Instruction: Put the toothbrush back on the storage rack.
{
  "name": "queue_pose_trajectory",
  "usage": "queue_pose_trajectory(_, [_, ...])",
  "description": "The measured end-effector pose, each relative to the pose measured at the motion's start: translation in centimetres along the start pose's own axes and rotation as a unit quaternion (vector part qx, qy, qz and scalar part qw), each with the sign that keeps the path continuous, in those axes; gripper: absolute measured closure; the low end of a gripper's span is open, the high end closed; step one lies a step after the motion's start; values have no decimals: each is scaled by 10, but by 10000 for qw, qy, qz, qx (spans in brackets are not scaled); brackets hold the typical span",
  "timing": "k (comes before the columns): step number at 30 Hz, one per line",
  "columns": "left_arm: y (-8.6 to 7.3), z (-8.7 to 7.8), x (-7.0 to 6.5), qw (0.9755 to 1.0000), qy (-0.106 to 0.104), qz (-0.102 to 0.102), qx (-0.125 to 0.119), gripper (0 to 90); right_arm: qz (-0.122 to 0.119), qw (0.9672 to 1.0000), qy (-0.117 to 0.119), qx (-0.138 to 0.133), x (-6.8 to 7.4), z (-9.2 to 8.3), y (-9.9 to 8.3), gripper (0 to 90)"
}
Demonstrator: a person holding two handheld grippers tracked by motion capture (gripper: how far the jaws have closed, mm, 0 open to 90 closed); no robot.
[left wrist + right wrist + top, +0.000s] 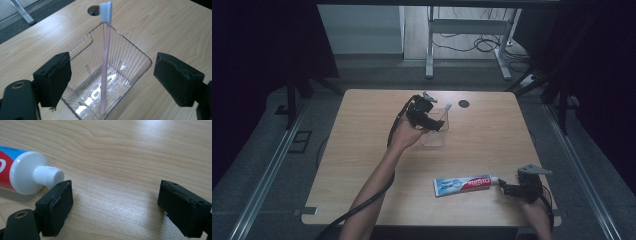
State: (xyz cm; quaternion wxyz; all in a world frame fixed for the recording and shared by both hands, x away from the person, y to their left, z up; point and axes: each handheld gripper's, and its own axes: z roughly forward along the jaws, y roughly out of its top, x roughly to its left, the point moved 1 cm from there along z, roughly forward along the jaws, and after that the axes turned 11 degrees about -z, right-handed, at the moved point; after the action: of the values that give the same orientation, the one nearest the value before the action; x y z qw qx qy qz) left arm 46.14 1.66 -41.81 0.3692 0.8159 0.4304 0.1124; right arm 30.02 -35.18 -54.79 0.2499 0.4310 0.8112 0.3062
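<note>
On the pale wooden tabletop (pixel 362 165): one pink-handled toothbrush (pixel 105 62) standing in one clear ribbed plastic bin (pixel 130 53), one red-and-blue toothpaste tube (pixel 462 184). Left claw (pixel 111 80) and right claw (pixel 115 207) both spread, pinching nothing.

A toothbrush (pixel 106 62) is standing in a box (pixel 130 53) (its brush end is leaning over the box's far rim) near the far middle of the table (pixel 362 150). A small hole (pixel 463 104) is sitting just behind the box, to its right. A toothpaste tube (pixel 464 184) is lying near the front edge, its cap pointing right.
</note>
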Motion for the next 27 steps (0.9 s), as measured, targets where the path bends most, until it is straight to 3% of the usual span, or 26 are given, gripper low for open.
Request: queue_pose_trajectory(27, [-35,-45,12,9997,56,13,-220,131,2,10000,-1,-1,0,0,0,127])
